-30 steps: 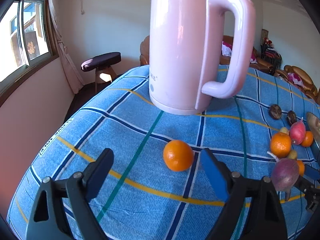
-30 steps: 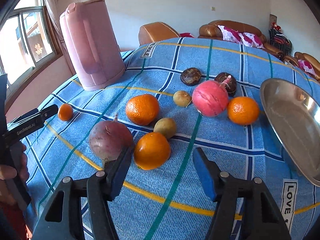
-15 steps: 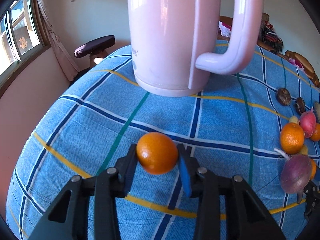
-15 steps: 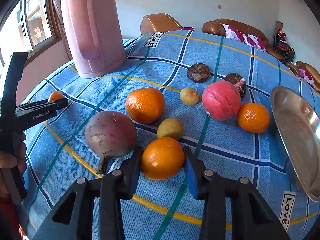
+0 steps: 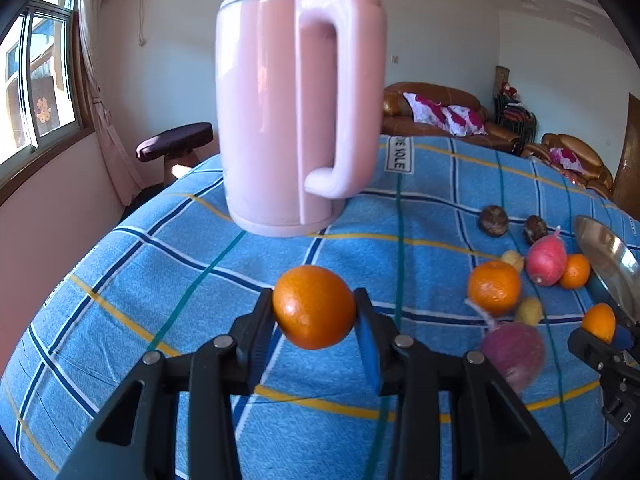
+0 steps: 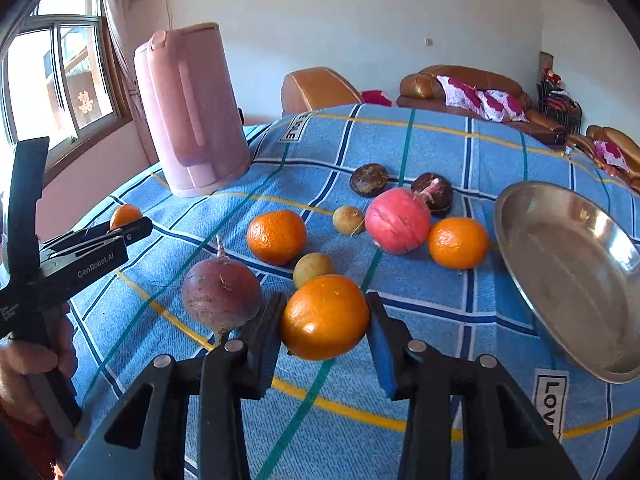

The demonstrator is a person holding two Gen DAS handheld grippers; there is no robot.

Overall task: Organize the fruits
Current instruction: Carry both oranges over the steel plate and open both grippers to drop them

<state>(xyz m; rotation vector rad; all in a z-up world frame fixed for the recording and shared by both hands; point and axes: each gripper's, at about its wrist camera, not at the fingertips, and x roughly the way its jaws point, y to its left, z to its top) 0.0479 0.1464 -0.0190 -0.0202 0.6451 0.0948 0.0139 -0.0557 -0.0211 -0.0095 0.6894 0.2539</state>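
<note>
Two oranges are in your grip at once: the right gripper (image 6: 325, 317) clamps one orange (image 6: 324, 316) just short of the steel plate (image 6: 568, 276), and the left gripper (image 5: 314, 308) pinches a smaller orange (image 5: 314, 306) far from the plate, in front of the pink kettle (image 5: 296, 108). Carry both toward the plate, keep the squeeze steady and set them down low so they don't roll. Both are round, glossy and dimpled; the beet (image 6: 221, 294) lies farther from the plate than your right orange.
</note>
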